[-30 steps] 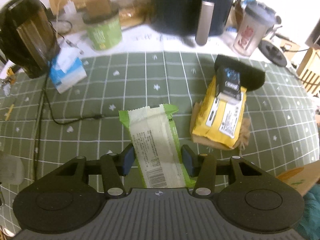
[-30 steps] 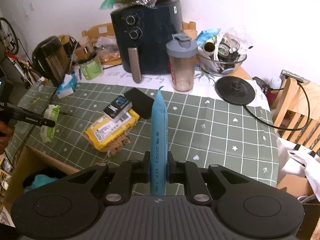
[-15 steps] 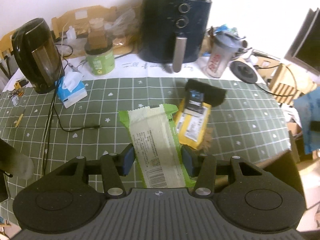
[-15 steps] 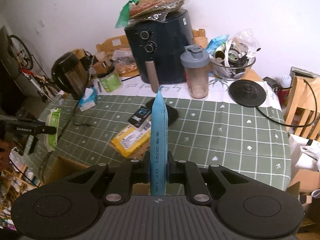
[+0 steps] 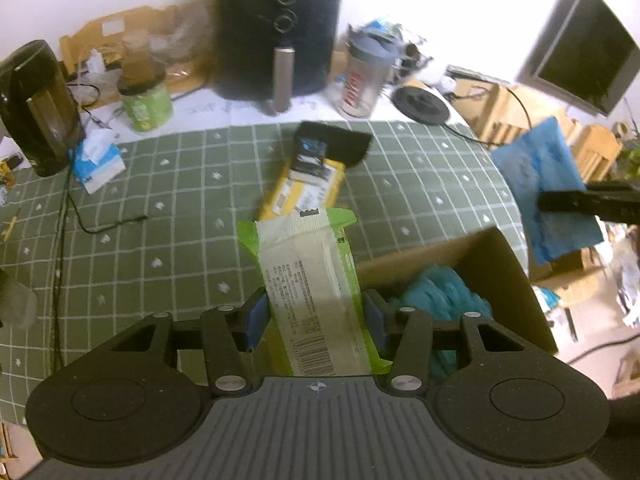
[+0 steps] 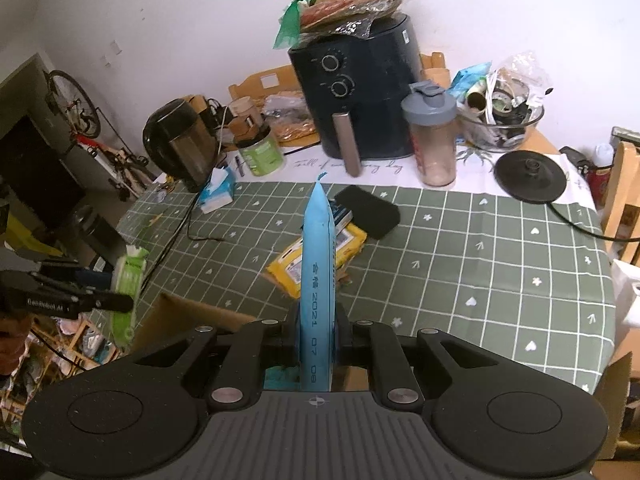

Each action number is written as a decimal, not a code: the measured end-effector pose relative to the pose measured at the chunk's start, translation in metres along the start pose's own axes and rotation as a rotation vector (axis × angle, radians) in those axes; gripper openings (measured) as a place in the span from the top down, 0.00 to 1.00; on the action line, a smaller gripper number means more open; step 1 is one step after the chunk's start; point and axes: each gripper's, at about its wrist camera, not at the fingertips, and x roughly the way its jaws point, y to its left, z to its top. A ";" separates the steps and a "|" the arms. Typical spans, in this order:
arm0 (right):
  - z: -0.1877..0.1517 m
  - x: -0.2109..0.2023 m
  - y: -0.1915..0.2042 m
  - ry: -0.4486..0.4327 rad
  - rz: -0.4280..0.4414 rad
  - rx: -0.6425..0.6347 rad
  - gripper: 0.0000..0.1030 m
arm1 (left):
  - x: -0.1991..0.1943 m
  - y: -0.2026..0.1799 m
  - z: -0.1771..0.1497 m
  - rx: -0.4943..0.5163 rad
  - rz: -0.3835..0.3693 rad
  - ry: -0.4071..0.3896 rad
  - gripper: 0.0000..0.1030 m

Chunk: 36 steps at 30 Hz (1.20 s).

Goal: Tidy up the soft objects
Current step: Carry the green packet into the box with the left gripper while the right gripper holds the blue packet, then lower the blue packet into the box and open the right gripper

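Left wrist view shows the left tool clamped on a green wipes pack, held above the edge of a cardboard box beside the surface. The right tool pinches a blue pack edge-on, also near the box. Both packs are mid-carry; next, each probably needs lowering into the box before release.
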 end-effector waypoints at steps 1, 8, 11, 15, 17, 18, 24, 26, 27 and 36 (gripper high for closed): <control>-0.002 0.000 0.000 0.002 0.004 0.002 0.84 | 0.000 -0.002 -0.003 0.002 -0.004 0.006 0.52; -0.012 -0.006 0.001 0.009 0.017 0.022 0.84 | 0.005 -0.020 -0.020 0.017 -0.035 0.050 0.52; -0.016 -0.009 0.002 0.010 0.027 0.028 0.84 | 0.009 -0.027 -0.027 0.027 -0.028 0.064 0.52; -0.021 -0.012 0.004 0.011 0.041 0.044 0.84 | 0.018 -0.032 -0.032 0.019 0.001 0.087 0.51; -0.023 -0.012 0.004 0.011 0.045 0.056 0.84 | 0.015 -0.034 -0.033 -0.003 0.017 0.077 0.45; -0.024 -0.013 0.004 0.012 0.050 0.066 0.84 | 0.013 -0.033 -0.033 -0.025 0.015 0.064 0.39; -0.033 -0.016 0.004 0.018 0.072 0.119 0.84 | -0.004 -0.039 -0.037 -0.110 0.040 -0.043 0.37; -0.037 -0.016 0.003 0.021 0.080 0.136 0.84 | -0.007 -0.041 -0.039 -0.131 0.055 -0.070 0.37; -0.038 -0.016 0.003 0.023 0.084 0.141 0.84 | -0.008 -0.041 -0.040 -0.143 0.059 -0.080 0.37; -0.041 -0.018 0.008 0.032 0.101 0.162 0.84 | -0.015 -0.045 -0.048 -0.201 0.121 -0.130 0.37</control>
